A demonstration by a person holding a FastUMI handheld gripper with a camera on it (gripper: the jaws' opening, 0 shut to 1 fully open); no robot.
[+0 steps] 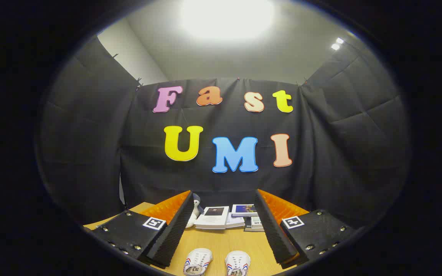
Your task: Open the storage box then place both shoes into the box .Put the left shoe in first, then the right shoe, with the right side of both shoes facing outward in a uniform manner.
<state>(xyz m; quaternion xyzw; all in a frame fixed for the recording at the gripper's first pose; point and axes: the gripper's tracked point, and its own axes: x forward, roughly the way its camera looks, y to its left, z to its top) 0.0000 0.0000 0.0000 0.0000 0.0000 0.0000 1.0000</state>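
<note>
The wooden table (221, 241) holds two shoes (216, 262) between the wide-apart gripper (221, 245) fingers; find the box first, then go slowly.

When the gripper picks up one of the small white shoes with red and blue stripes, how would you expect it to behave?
The small white shoes with red and blue stripes look like soft canvas, so probably light and squashable. The open gripper has ridged fingers, which should limit slipping. Standing flat on the wooden table, a shoe seems unlikely to roll.
</note>
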